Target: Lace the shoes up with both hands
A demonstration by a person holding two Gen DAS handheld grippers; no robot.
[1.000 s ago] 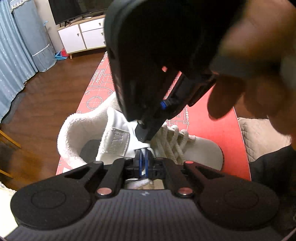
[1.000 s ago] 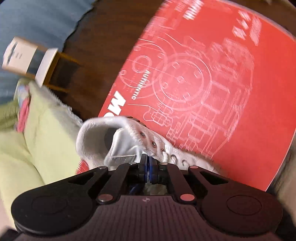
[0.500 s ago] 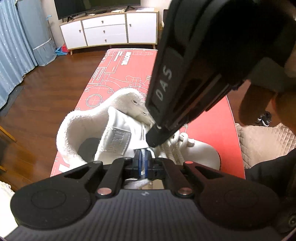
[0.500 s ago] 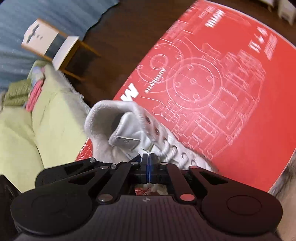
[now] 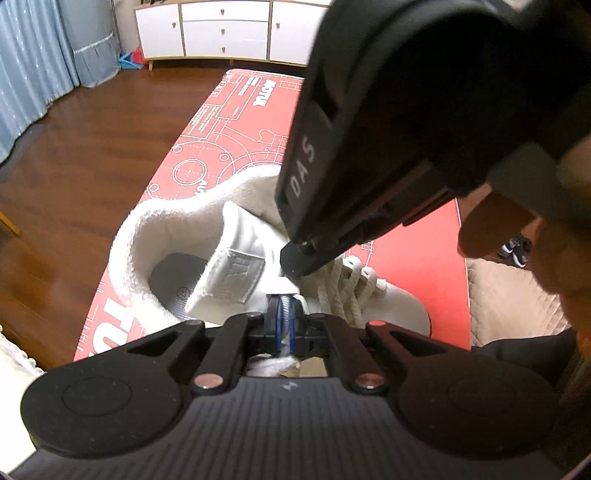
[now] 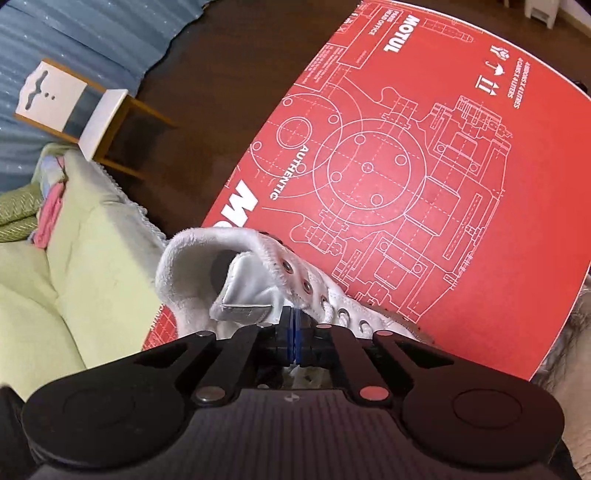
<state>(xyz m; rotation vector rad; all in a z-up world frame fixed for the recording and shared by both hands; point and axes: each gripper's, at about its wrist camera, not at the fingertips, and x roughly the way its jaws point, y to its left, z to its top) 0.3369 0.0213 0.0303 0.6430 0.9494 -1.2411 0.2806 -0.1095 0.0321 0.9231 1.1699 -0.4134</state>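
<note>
One fleecy-collared white shoe (image 5: 229,236) on glossy red board (image 6: 406,155); left gripper (image 5: 283,314) fingers clamped on ropy lace (image 5: 343,291), right gripper (image 6: 293,325) fingers together.

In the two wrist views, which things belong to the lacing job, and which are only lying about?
For the job: white shoe, lace, left tongs, right tongs.
Lying about: red board, white cabinet, blue curtain, small chair, green sofa.

The shoe (image 5: 236,236) lies on the board (image 5: 236,110), its opening toward the left gripper (image 5: 283,314), its laces (image 5: 343,291) right of the tongue (image 5: 240,266); the right gripper (image 5: 295,266) comes down over the tongue; behind the board stands a cabinet (image 5: 221,29); a sofa (image 6: 74,288) lies left of the shoe.
</note>
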